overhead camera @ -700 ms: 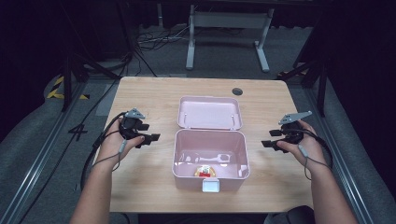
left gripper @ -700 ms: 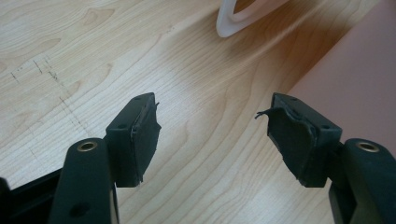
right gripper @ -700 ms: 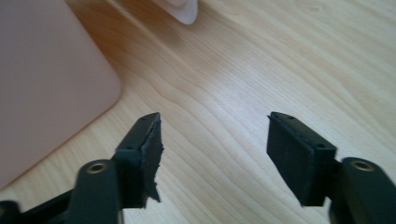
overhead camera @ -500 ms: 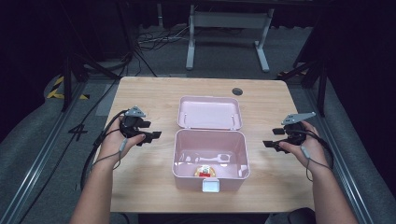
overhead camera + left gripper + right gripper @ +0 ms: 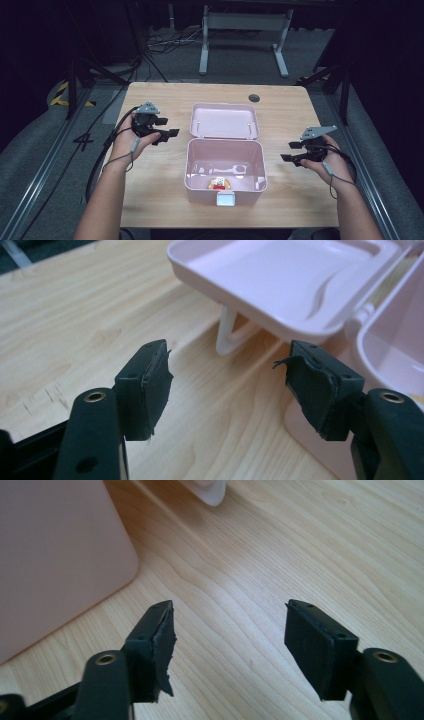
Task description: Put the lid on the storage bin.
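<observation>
Shifted slightly outward and nearer the table's right edge: right gripper (image 5: 295,151), jaws spread, empty. Left gripper (image 5: 168,127), jaws likewise apart, empty, beside pink box (image 5: 224,187) at centre of wooden table (image 5: 155,200). Lid (image 5: 280,280) propped on white handle (image 5: 227,335), seen close in left gripper view. Small colourful item (image 5: 219,183) inside box, seen from high view.

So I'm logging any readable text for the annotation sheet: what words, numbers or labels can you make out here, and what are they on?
"4": a large dark numeral on the grey floor left of the table.
The small red and yellow item inside the open pink box: any print is too small and blurred to read.
Nothing else legible.
</observation>
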`<state>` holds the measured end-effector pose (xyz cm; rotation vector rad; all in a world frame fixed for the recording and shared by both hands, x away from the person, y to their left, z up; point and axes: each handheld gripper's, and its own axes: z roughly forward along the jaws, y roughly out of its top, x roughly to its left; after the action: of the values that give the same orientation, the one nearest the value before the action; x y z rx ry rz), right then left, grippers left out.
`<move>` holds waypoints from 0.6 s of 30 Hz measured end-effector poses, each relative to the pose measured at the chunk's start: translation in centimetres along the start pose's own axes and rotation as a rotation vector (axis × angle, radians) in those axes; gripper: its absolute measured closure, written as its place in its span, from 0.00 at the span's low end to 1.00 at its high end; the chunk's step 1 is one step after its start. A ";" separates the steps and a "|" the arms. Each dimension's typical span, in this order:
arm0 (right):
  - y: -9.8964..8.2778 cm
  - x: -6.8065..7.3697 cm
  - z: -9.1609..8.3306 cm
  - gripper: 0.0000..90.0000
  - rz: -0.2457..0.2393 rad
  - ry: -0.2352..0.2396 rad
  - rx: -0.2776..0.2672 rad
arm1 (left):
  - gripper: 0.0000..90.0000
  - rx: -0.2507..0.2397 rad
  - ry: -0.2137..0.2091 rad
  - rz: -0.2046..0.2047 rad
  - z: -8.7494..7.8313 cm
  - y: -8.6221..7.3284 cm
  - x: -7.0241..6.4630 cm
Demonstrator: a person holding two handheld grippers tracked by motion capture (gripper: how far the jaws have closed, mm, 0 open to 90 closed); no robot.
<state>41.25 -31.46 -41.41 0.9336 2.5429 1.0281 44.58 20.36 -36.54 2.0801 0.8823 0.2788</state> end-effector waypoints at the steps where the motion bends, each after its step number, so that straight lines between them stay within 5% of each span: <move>1: 0.0 0.1 -0.1 0.43 0.002 0.001 -0.013 | 0.38 -0.008 -0.003 -0.001 0.0 0.4 0.0; 8: -0.3 0.4 0.0 0.46 0.021 0.004 -0.022 | 0.38 -0.052 -0.022 0.030 0.4 2.7 0.1; 11: -0.4 0.7 0.1 0.46 0.010 0.007 -0.021 | 0.38 -0.060 -0.051 0.022 1.2 3.6 0.3; 18: -0.6 1.5 -0.1 0.45 0.002 0.011 -0.043 | 0.38 -0.060 -0.042 0.015 3.2 5.3 1.0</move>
<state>39.74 -30.89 -41.75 0.9221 2.5183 1.0866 49.49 16.92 -34.56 2.0305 0.8234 0.2660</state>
